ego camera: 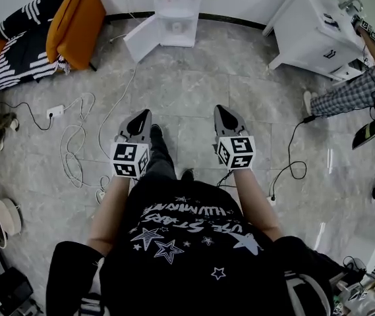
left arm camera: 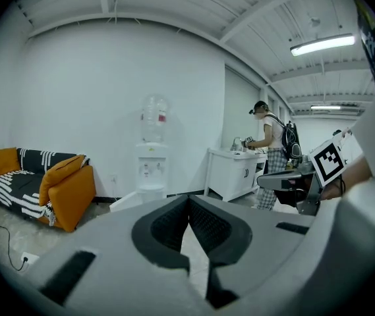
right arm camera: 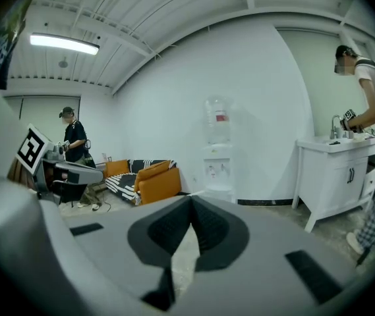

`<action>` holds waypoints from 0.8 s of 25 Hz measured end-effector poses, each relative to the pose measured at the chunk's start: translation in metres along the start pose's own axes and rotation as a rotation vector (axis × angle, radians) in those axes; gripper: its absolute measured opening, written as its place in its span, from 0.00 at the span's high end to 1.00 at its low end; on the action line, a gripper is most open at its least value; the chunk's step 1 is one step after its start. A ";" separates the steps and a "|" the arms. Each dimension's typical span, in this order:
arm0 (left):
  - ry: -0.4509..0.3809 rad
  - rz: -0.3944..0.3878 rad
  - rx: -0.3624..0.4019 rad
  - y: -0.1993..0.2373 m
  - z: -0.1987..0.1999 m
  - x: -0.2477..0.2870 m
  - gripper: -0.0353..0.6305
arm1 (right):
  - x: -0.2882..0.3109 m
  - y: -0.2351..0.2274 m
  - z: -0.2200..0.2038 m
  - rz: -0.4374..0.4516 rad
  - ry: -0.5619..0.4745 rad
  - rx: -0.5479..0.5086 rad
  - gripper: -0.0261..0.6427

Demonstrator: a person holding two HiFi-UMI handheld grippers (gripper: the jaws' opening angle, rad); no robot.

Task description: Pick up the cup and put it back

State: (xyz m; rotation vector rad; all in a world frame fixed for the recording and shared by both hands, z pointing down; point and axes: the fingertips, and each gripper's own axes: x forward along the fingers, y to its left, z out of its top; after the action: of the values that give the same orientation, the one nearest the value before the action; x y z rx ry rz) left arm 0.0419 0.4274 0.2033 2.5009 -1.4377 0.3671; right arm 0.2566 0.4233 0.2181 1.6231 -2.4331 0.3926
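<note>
While the left tool point(ego camera: 142, 116) and right tool point(ego camera: 221, 110) hover, their jaws meet.

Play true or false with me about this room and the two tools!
1. The left tool is holding something. False: its jaws are together with nothing between them.
2. The right tool is shut. True.
3. A water dispenser stands against the white wall ahead. True.
4. The sofa cushions are blue. False: they are orange.
5. Another person stands at the white cabinet. True.
</note>
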 end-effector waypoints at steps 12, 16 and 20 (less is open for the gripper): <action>0.014 -0.037 -0.004 0.125 0.046 0.123 0.94 | 0.164 -0.026 0.039 -0.061 0.073 0.016 0.95; 0.019 -0.064 -0.007 0.171 0.060 0.156 0.94 | 0.222 -0.025 0.063 -0.089 0.071 0.017 0.94; 0.034 -0.087 0.014 0.216 0.064 0.184 0.94 | 0.270 -0.026 0.076 -0.109 0.083 -0.001 0.94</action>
State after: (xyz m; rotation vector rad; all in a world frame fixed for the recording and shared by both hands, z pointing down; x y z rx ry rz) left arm -0.0493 0.1520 0.2195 2.5456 -1.3137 0.4025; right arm 0.1769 0.1536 0.2299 1.6948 -2.2723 0.4323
